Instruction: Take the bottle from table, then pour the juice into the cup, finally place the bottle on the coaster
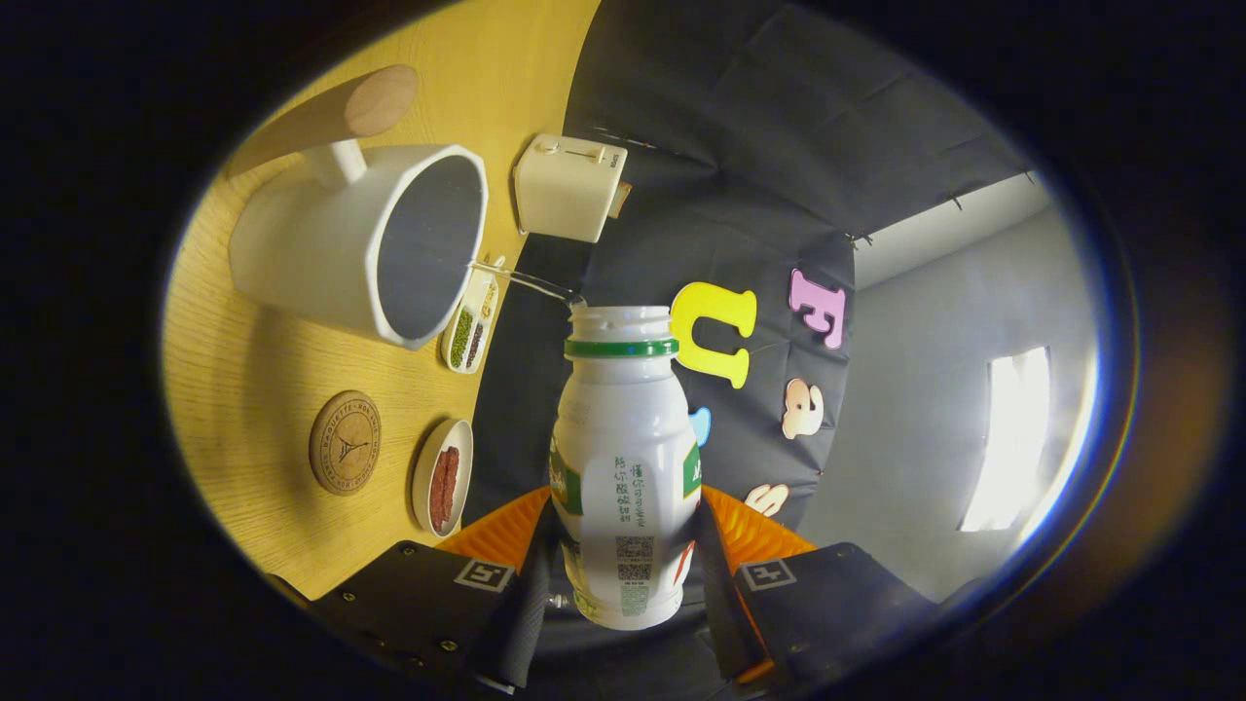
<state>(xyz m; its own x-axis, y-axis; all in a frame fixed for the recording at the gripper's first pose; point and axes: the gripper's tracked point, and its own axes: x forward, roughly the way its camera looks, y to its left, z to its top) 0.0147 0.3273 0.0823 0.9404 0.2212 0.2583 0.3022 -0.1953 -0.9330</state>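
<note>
Between my tongs [628, 574] stands the bottle [625, 467], both fingers pressed against its lower body, so the tongs are closed on it only as far as the bottle's width allows. Its long axis runs straight ahead along the fingers, with the open neck and green collar pointing away from me. I hold the whole assembly rolled onto its side, so that the tabletop [263, 389] appears as an upright plane to one side of the bottle. Relative to the bottle's mouth, the cup [321, 243] lies off to that same side and slightly beyond it, its wide opening facing the mouth. A thin clear stream [521, 279] leaves the lip of the bottle and reaches the cup's rim area, so I judge the pour to be in progress. The coaster [345, 443] lies on the tabletop, nearer to my fingers than the cup and apart from it, beside a small dish [443, 477]. The following step calls for rolling the bottle upright, then carrying it base-first toward the coaster.
</note>
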